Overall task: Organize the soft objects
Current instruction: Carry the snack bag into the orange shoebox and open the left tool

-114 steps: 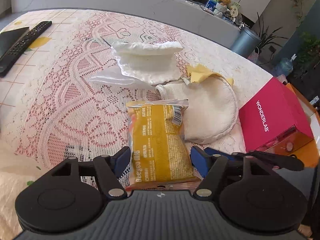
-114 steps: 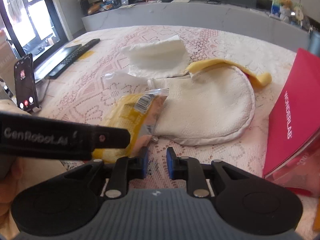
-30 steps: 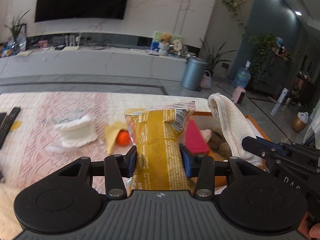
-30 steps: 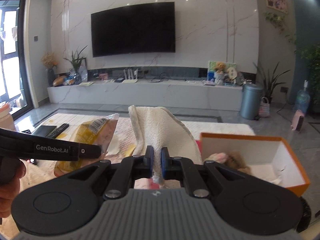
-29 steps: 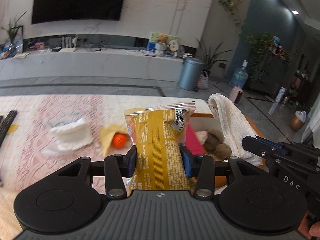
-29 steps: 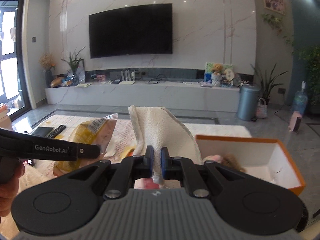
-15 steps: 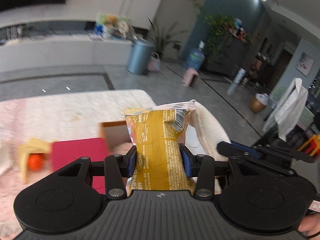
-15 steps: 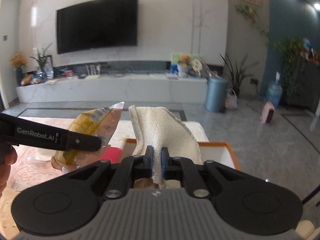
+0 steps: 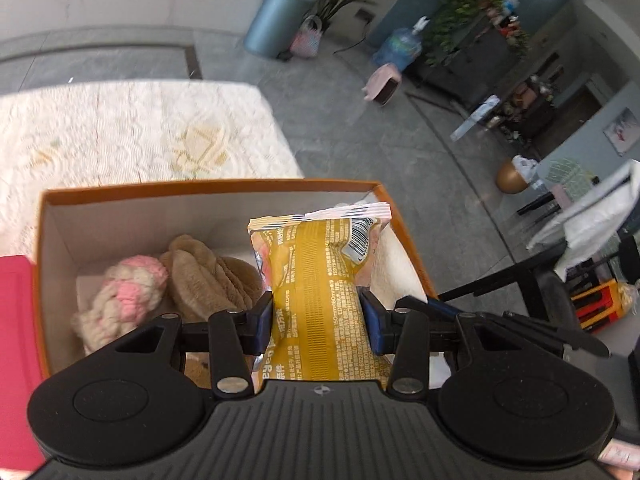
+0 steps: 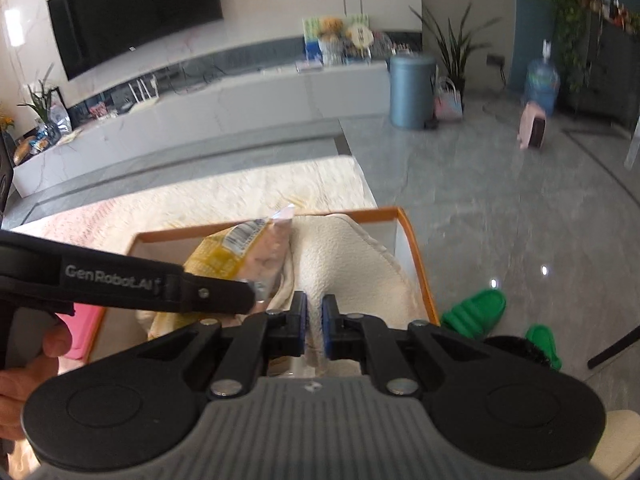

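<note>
My left gripper (image 9: 316, 322) is shut on a yellow snack packet (image 9: 318, 276) and holds it over the right half of an orange box (image 9: 168, 188). Inside the box lie a pink and cream knitted toy (image 9: 128, 292) and a brown plush toy (image 9: 208, 276). My right gripper (image 10: 314, 326) is shut on a cream towel (image 10: 348, 260), which hangs into the box (image 10: 412, 236) by its right wall. The packet (image 10: 236, 252) and the left gripper's arm sit just left of the towel. The towel also shows in the left wrist view (image 9: 394, 264).
A red box lid (image 9: 14, 340) lies left of the orange box. The lace-covered table (image 9: 132, 128) stretches beyond it. The table's right edge drops to the grey floor, where green slippers (image 10: 476, 314) lie. A dark chair frame (image 9: 520, 276) stands to the right.
Both grippers have swung right from the table and tipped down over the orange box. The packet and the towel are now lower, at the box opening.
</note>
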The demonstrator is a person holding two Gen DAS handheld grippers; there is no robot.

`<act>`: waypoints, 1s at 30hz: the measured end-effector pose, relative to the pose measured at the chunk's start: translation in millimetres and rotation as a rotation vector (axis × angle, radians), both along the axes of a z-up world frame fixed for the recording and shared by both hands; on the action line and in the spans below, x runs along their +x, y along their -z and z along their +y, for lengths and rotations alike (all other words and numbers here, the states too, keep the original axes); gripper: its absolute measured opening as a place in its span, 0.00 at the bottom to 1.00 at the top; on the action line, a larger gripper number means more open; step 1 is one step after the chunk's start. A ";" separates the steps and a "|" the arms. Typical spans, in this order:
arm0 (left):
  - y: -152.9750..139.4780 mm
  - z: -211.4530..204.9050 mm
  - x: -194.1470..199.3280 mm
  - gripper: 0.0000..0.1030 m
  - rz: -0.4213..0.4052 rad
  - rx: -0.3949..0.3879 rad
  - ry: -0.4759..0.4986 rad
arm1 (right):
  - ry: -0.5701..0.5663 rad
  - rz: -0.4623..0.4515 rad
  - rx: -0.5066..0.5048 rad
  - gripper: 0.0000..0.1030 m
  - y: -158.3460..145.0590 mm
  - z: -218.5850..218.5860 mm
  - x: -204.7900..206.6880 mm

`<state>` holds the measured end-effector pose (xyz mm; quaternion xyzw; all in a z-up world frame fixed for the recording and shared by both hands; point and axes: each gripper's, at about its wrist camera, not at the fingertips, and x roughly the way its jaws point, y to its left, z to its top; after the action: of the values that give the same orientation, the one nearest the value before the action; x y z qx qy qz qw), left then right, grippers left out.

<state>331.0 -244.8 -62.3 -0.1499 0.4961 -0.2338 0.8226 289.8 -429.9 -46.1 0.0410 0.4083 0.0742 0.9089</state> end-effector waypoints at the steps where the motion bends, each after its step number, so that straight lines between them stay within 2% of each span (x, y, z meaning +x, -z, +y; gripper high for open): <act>1: 4.9 -2.9 4.2 0.49 0.011 0.004 -0.005 | -0.004 0.013 -0.009 0.05 5.7 -0.8 5.4; 8: 30.0 -23.0 13.3 0.50 0.074 0.085 -0.006 | -0.026 0.113 -0.042 0.06 36.8 -5.0 30.6; 14: 35.2 -32.7 14.6 0.54 0.078 0.118 0.017 | -0.053 0.187 -0.091 0.07 57.6 -1.6 42.3; 18: 31.5 -30.3 12.2 0.62 0.071 0.109 0.043 | -0.052 0.217 -0.113 0.13 64.1 -0.7 45.7; 20: 26.4 -27.6 11.8 0.70 0.055 0.097 0.057 | -0.045 0.209 -0.122 0.17 60.8 -0.6 42.6; 23: 16.5 -20.6 7.3 0.71 0.031 0.090 0.076 | -0.041 0.197 -0.118 0.25 53.3 -3.4 38.0; 25: 10.0 -17.3 4.2 0.64 0.026 0.087 0.092 | -0.040 0.187 -0.125 0.27 47.9 -3.3 34.6; 26: 7.9 -14.6 2.4 0.54 0.027 0.096 0.097 | -0.042 0.182 -0.127 0.27 44.6 -3.0 33.3; 27: 6.5 -11.1 0.0 0.49 0.029 0.102 0.097 | -0.042 0.175 -0.132 0.27 41.7 -2.8 31.5; 29: 5.8 -7.5 -4.2 0.30 0.029 0.115 0.109 | -0.047 0.163 -0.133 0.27 36.5 -2.1 27.0; 30: 6.4 -5.9 -7.0 0.27 0.035 0.131 0.115 | -0.054 0.162 -0.123 0.27 34.8 -2.1 24.5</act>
<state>324.0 -250.7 -68.7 -0.0711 0.5323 -0.2452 0.8071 314.3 -432.0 -81.0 -0.0203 0.4851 0.0699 0.8714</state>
